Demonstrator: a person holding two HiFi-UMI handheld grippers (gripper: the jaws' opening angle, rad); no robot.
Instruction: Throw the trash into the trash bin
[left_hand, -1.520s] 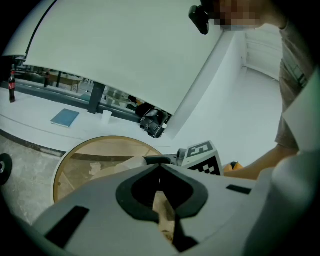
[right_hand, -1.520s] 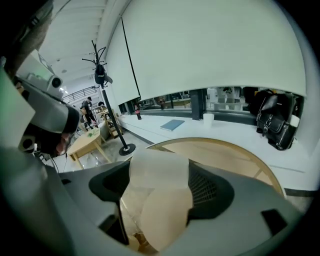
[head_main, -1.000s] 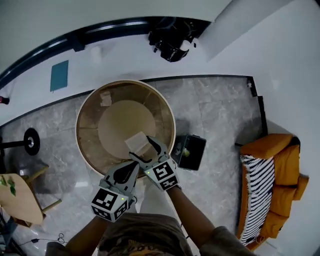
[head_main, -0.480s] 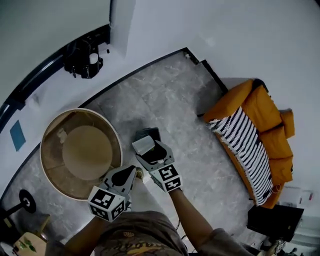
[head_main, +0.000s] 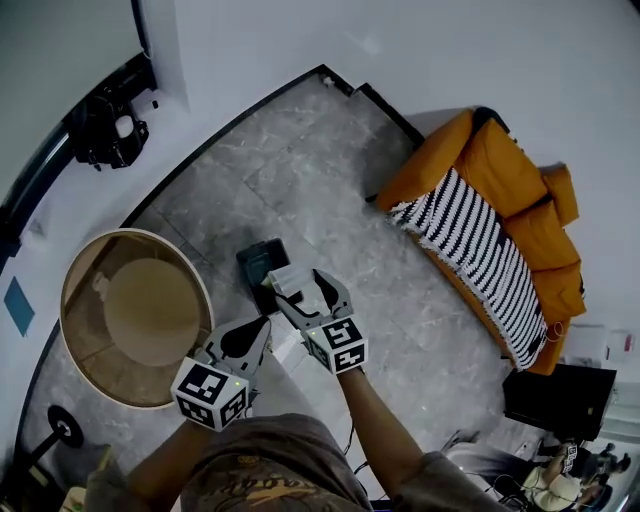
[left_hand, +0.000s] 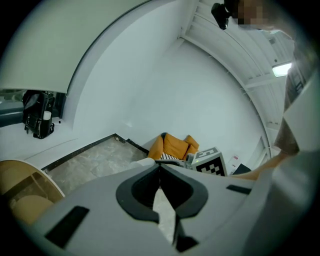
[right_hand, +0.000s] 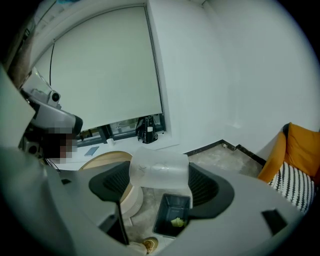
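My right gripper (head_main: 303, 290) (right_hand: 159, 176) is shut on a clear plastic cup (right_hand: 159, 169) (head_main: 286, 279), which lies sideways between its dark pads. Directly below it on the floor stands the dark rectangular trash bin (right_hand: 172, 216) (head_main: 257, 264), with a yellow-green scrap (right_hand: 176, 221) inside. To the left and lower, my left gripper (head_main: 262, 326) (left_hand: 160, 167) has its jaws together at the tips. A thin white strip of paper (left_hand: 163, 217) hangs between them.
A round wooden table (head_main: 75, 350) (right_hand: 102, 162) stands left of the bin. An orange sofa with a striped throw (head_main: 480, 215) sits to the right on the grey marble floor. A black device (head_main: 100, 128) rests on the white ledge by the window. A shoe (right_hand: 149, 245) shows near the bin.
The right gripper has carried the cup from above the round table across to above the trash bin. The view has swung right, so the table slid left and the sofa came in.
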